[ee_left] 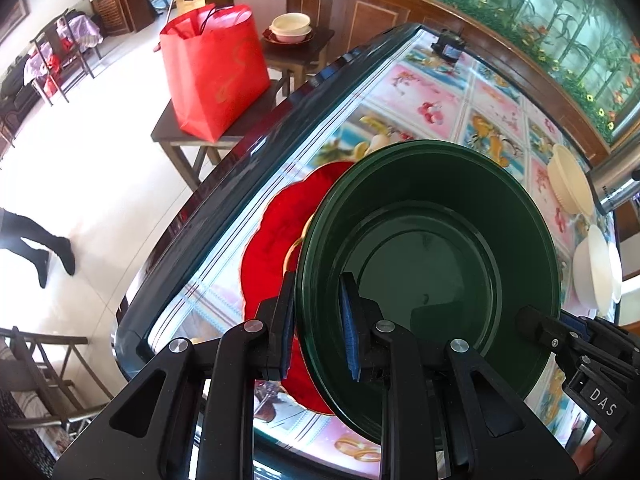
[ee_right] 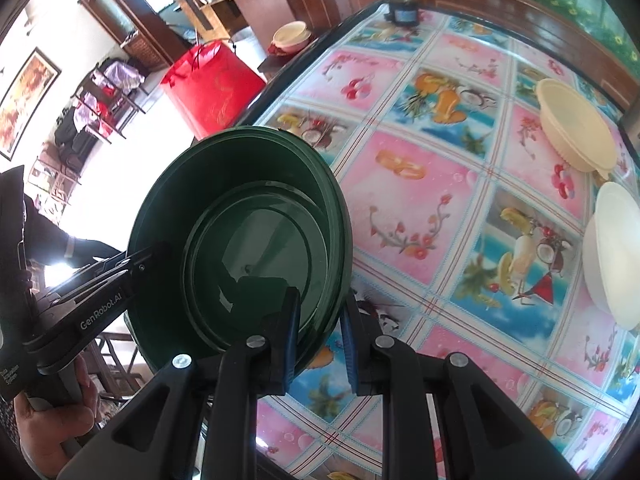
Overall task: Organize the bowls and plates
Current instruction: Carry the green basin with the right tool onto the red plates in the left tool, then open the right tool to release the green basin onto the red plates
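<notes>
Tilted green bowl (ee_left: 432, 248) over red plate (ee_left: 276, 232)

Bright daylight floods both views; the pale floor (ee_left: 100, 168) is blown out to white at left; glare streaks the glossy tabletop (ee_left: 224, 240); strong fisheye bending curves the edges, corners fall black; near parts look slightly soft.

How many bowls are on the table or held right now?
3: the green bowl gripped by both tools, a cream bowl on the table's far right, a white bowl nearer. More may be hidden.
</notes>
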A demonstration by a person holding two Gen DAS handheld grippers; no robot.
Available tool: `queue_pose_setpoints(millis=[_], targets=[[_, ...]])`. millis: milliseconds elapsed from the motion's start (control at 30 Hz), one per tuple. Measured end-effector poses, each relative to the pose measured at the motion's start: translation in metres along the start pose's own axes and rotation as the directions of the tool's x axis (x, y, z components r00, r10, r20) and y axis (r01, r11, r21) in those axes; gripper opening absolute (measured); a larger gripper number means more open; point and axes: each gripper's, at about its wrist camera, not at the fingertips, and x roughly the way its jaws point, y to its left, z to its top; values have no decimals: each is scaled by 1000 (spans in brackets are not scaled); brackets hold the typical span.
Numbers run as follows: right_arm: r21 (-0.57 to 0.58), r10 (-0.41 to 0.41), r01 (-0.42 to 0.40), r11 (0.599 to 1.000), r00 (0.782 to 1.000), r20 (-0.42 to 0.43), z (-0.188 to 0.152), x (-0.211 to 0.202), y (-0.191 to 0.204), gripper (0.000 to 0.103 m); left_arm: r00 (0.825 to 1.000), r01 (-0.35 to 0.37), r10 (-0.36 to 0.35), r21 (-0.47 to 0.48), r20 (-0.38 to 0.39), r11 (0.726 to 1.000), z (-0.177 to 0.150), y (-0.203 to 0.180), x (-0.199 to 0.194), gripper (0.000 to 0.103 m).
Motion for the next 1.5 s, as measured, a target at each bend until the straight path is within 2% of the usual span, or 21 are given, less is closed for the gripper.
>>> queue_pose_setpoints(millis=[333,1000,1200,1267,1433,1500], targets=[[-39,-37,35,999,999,-37,-4,18,10,21,1000,-19,19,-18,-14,1000,-8,8,16,20],[-105,-108,104,989,994,-35,7,35,24,24,997,-82,82,-4,1,997,-12,11,29,20],[-96,-96,93,991,995,-32,4,32,22,32,995,-87,87,-4,50,996,-10,11,19,22],[-95,-99,97,991,995,-23,2,27,22,39,993,-87,87,-12,74,996,-7,12,11,23],[-97,-123,124,988,992,23,1,5,19,43,984,-75,77,-19,158,997,1,12,-19,48],[-93,-133,136,986,990,47,1,-5,17,46,979,-70,70,-10,193,998,6,8,-31,50]])
